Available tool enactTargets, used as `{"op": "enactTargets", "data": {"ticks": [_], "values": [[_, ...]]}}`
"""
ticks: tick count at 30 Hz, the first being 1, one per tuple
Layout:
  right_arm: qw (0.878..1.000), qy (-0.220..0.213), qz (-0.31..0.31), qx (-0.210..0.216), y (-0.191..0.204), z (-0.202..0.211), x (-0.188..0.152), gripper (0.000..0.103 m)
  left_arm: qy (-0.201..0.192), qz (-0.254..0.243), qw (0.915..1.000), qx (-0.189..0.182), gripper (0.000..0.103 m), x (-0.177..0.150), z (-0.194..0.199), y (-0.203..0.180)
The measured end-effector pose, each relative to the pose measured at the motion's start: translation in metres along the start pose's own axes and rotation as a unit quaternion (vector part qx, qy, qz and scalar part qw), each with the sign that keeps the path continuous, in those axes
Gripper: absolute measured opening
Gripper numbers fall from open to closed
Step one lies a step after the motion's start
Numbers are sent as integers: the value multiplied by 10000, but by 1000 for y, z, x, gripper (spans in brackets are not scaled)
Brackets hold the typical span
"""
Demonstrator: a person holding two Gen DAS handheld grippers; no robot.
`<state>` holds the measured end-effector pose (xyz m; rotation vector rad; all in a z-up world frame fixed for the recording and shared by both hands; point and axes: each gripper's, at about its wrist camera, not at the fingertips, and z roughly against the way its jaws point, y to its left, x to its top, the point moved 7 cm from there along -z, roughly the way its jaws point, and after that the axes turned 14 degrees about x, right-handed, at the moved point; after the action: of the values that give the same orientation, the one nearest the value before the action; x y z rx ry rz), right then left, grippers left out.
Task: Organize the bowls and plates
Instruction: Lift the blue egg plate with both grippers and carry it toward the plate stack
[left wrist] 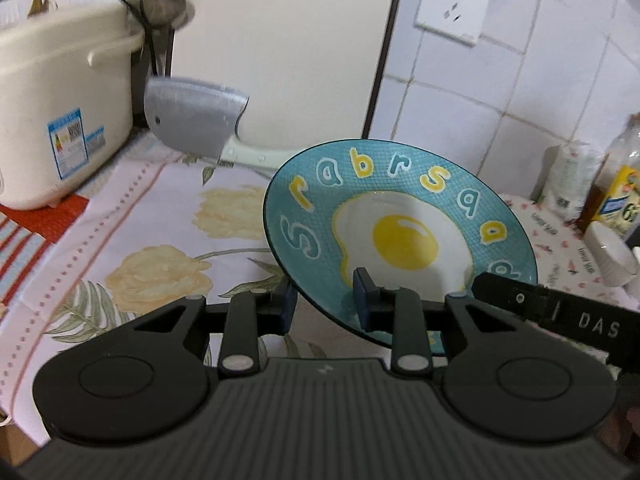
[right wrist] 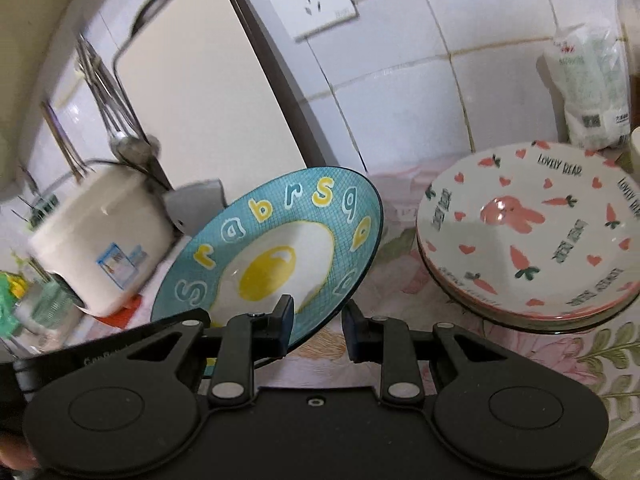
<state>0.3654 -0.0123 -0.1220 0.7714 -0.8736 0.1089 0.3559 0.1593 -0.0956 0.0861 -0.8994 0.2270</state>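
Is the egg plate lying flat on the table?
No, the round teal plate with the fried-egg picture is tilted up off the flowered tablecloth, with its lower rim between the fingers of the left tongs.

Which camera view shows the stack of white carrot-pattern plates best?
The right wrist view: the stack of white carrot-pattern plates sits almost whole on the right, with the rabbit print and the layered rims visible. The left wrist view does not show the stack at all.
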Motion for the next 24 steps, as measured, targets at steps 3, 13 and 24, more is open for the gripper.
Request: {"op": "enactTargets", "data": {"ticks": [3, 13, 24], "values": [[9999, -85, 97, 46, 10, 20, 7, 31, -141, -91, 9999, -8, 28, 4, 22, -6], [9989, -444, 113, 89, 15, 85, 29, 31, -385, -264, 9986, -251, 28, 13, 79, -44], [9970, -703, 303, -143, -10, 144, 47, 31, -445, -414, 9963, -601, 28, 19, 104, -102]]}}
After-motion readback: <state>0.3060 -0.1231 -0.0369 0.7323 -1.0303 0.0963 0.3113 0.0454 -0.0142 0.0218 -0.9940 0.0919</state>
